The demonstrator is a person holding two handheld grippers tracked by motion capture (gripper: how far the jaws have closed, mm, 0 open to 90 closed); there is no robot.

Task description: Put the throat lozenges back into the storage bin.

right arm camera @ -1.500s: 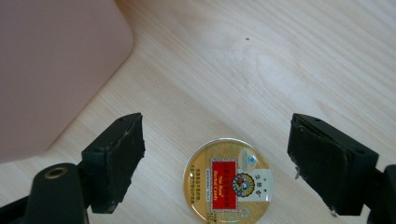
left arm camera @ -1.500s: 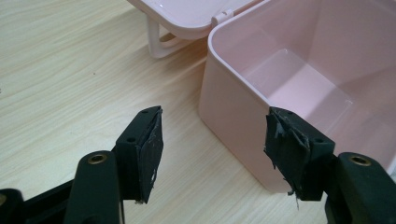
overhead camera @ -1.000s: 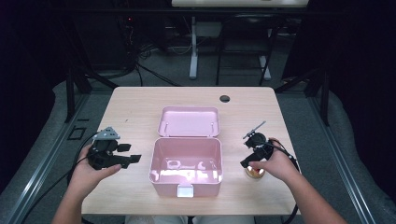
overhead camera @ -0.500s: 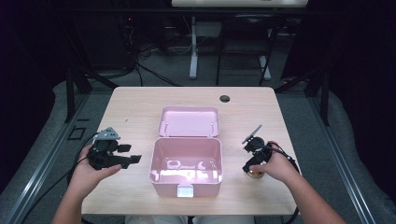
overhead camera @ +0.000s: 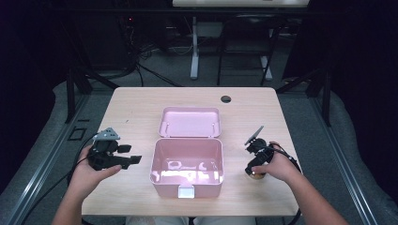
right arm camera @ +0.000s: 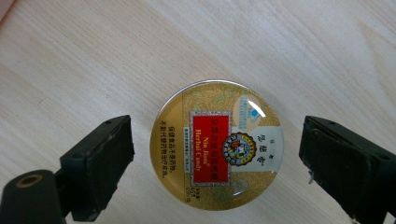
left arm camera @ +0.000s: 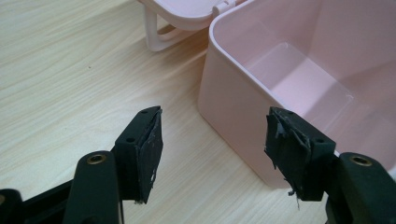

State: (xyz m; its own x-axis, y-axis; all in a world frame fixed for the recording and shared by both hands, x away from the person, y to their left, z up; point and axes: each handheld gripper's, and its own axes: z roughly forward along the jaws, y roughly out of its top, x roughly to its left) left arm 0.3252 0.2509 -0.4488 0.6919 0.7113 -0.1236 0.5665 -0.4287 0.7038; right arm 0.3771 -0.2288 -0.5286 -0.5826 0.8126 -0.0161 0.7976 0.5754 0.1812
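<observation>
A round candy tin [right arm camera: 216, 145], gold with a red label and a glossy domed lid, lies flat on the table [overhead camera: 136, 108] near the right front edge, just right of the open pink box [overhead camera: 187, 187]. The right gripper [right arm camera: 219, 163] hangs directly over the tin, its jaws spread wide with one pad on each side of the rim and neither touching it. The tin looks small, light and rigid; its smooth metal and curved top would likely slip under a pinch from above, so the surest hold seems to be across its widest part, low on the side wall, with the pads squared to the rim. In the high view the tin [overhead camera: 256, 176] is mostly hidden beneath the right hand [overhead camera: 271, 165].

The box sits at the middle of the table, its lid [overhead camera: 189, 122] folded back flat on the far side, the inside showing little but reflections. The left gripper [overhead camera: 135, 160], jaws apart and holding nothing, waits just left of the box, pointed at its near left corner.

The tabletop is pale wood grain, with a dark cable hole [overhead camera: 225, 99] near the far edge. Beyond it the room is dim, with grey floor, desk legs and loose cables.
</observation>
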